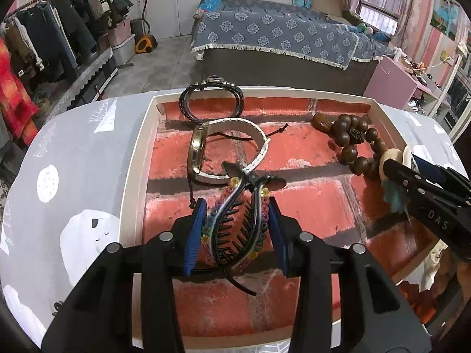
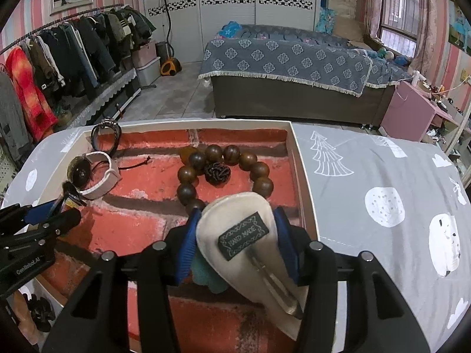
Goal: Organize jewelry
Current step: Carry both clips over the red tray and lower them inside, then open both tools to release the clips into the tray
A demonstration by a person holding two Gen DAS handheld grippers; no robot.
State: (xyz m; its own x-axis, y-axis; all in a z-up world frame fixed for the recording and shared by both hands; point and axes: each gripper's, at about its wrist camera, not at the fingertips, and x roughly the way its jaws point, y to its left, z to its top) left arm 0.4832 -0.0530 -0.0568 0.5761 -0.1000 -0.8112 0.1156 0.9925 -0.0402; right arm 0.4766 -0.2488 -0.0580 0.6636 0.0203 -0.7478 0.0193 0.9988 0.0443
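Soft window daylight; sharp frames, fisheye-bent edges.

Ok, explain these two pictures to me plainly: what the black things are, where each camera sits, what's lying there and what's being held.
A person holds a pair of black tongs in each hand, and each pair carries its own camera looking along its fingers. The left tongs grip a beaded hair clip; the right tongs grip a cream felt hair clip labelled "hand made". Below is a shallow box lined with brick print, holding a watch, a braided bracelet and a wooden bead bracelet.
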